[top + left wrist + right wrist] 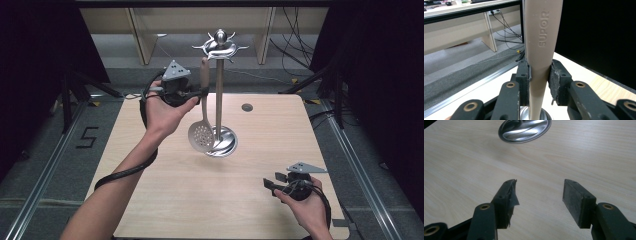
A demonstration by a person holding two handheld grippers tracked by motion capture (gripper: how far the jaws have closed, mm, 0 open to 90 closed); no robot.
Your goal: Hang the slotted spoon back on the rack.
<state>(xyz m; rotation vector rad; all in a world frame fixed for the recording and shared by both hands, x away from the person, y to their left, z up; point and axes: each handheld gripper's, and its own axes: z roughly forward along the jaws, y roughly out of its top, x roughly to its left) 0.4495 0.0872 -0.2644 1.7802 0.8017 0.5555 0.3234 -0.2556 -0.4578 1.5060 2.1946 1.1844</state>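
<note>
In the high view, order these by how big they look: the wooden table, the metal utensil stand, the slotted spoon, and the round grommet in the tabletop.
1. Wooden table, by far the largest.
2. Metal utensil stand, tallest item, with a wide round base.
3. Slotted spoon, held by the left claw; a little shorter than the stand.
4. Round grommet, the smallest.

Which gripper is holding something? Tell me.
The left gripper: its jaws clamp the beige handle of the skimmer, lifted beside the rack. The right gripper is open above the bare table.
</note>
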